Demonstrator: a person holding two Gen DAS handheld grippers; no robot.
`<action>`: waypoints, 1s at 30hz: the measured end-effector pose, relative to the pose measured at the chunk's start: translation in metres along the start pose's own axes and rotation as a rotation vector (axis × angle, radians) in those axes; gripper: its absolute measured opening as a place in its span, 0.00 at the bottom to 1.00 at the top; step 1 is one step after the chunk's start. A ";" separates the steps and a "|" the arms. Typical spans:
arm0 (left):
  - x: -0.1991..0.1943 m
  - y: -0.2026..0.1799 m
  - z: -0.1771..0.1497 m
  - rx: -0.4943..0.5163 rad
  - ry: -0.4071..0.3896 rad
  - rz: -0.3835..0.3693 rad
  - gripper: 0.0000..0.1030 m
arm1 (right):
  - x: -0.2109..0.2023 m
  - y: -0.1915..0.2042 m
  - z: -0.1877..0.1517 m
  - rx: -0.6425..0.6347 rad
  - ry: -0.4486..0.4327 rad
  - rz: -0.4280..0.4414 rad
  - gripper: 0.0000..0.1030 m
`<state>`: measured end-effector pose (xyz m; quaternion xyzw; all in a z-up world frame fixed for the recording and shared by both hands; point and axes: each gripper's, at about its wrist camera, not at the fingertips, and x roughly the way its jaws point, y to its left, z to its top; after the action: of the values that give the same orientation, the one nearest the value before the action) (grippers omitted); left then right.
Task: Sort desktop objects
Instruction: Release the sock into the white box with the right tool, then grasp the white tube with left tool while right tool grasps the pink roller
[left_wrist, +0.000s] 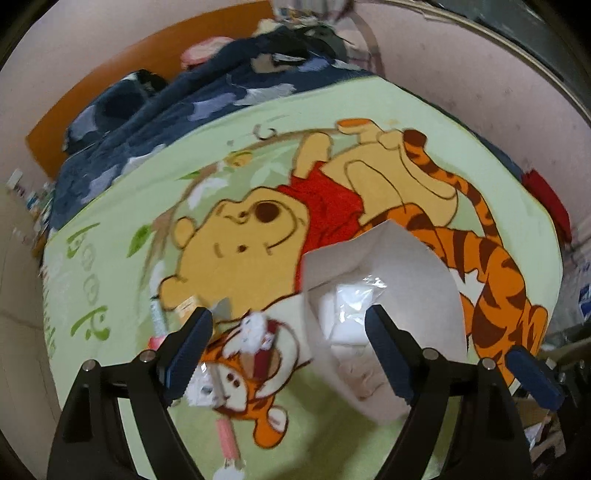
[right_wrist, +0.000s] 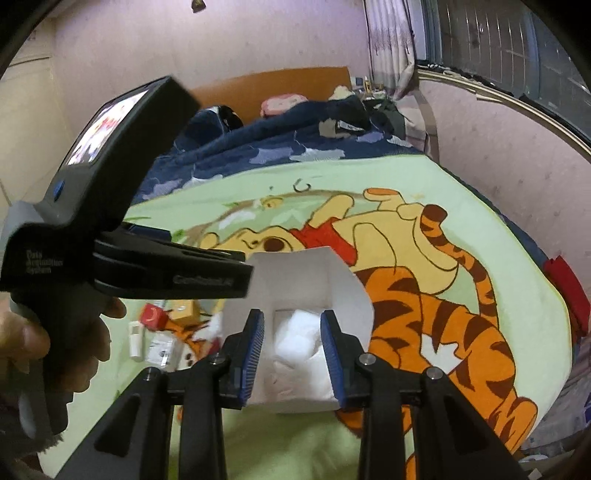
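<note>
An open white cardboard box (right_wrist: 354, 295) sits on the cartoon-print green blanket (right_wrist: 480, 229), small clutter (right_wrist: 159, 332) to its left.

Left wrist view: overall motion blur softens the small items lying near the left gripper (left_wrist: 286, 347), so the white packet (left_wrist: 205, 389) and pink stick (left_wrist: 228, 437) cannot be identified. The white box (left_wrist: 406, 266) is partly hidden behind the right-hand blue finger (left_wrist: 388, 354), and its contents (left_wrist: 351, 295) read only as crinkled clear plastic. Right wrist view: the left gripper's body (right_wrist: 110, 206) covers the blanket's left part (right_wrist: 480, 229). The box's near wall (right_wrist: 295, 398) lies behind the right gripper (right_wrist: 293, 354). Print on the red carton (right_wrist: 153, 315) and orange carton (right_wrist: 184, 308) is too small to read.
</note>
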<state>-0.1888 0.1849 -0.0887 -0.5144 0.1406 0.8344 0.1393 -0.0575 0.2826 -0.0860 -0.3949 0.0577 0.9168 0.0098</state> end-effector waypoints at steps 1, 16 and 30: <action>-0.009 0.007 -0.008 -0.023 -0.005 0.008 0.83 | -0.007 0.004 -0.001 -0.002 -0.005 0.005 0.32; -0.083 0.094 -0.139 -0.302 0.005 0.092 0.83 | -0.059 0.112 -0.028 -0.189 0.003 0.168 0.32; -0.111 0.111 -0.179 -0.364 -0.020 0.130 0.83 | -0.074 0.131 -0.041 -0.237 0.001 0.192 0.32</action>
<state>-0.0362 0.0050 -0.0556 -0.5127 0.0188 0.8583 -0.0086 0.0153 0.1503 -0.0474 -0.3863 -0.0131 0.9138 -0.1248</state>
